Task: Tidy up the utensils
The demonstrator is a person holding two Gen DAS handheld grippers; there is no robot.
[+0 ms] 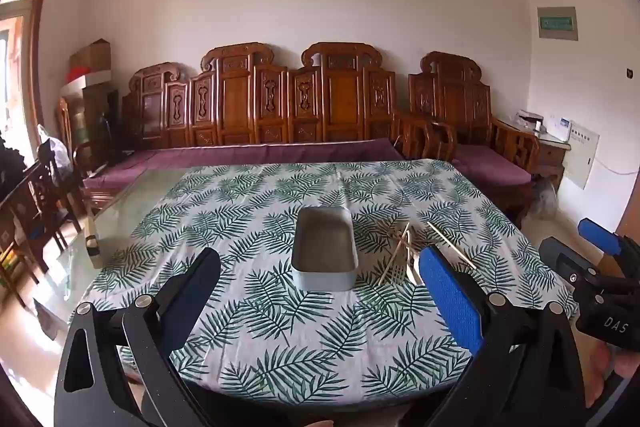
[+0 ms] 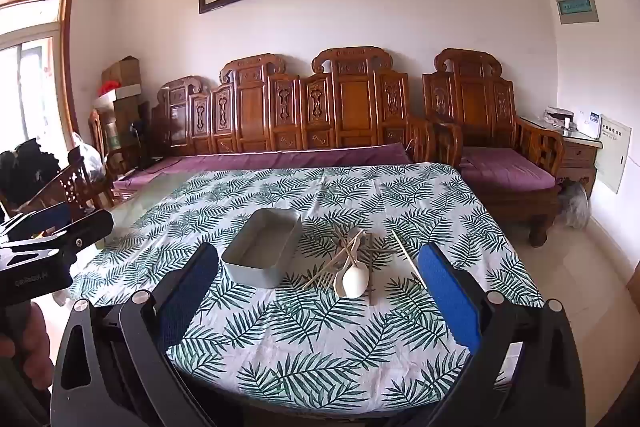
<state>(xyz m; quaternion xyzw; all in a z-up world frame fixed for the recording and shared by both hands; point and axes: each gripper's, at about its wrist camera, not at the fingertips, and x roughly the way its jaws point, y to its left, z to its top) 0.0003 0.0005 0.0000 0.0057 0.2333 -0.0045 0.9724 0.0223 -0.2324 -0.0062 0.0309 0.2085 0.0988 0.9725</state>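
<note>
An empty grey rectangular box stands on the leaf-print tablecloth. To its right lies a loose pile of utensils: a white spoon, a pale fork, chopsticks and a dark stick. My left gripper is open and empty, held above the cloth in front of the box. My right gripper is open and empty, held in front of the pile. The pile is partly hidden behind the left gripper's blue finger in the left wrist view.
The cloth covers part of a glass-topped table. A small wooden block stands on the bare glass at left. A carved wooden sofa with purple cushions runs behind the table. Wooden chairs stand at left.
</note>
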